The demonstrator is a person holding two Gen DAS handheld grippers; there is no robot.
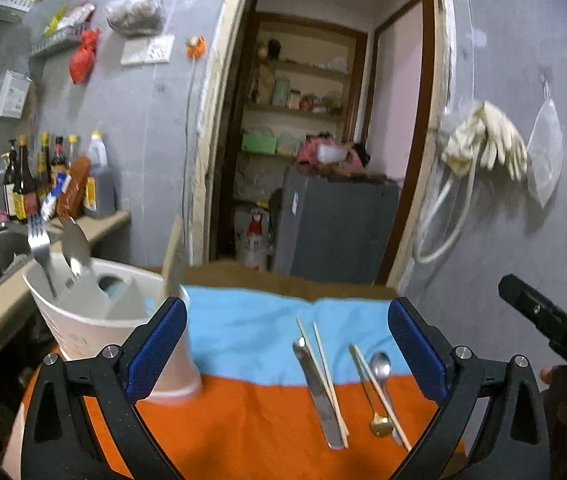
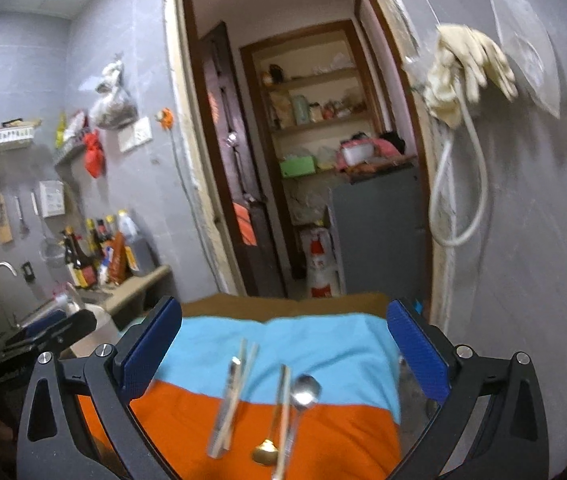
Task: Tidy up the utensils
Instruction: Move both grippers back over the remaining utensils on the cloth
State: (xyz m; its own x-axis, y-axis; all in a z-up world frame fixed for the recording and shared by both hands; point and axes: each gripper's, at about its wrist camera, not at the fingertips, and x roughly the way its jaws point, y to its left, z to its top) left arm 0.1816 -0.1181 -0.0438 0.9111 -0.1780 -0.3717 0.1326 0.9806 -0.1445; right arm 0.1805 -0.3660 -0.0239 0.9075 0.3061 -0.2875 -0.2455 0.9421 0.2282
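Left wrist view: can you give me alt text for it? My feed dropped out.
Open left tongs frame a blue-and-orange cloth where a knife, chopsticks and two spoons lie loose. At left, a white utensil holder already has a fork and spoon standing in it. Part of the other tongs shows at right.

black hand-held gripper (image 1: 287,344), blue textured pads (image 1: 417,354), silver screws
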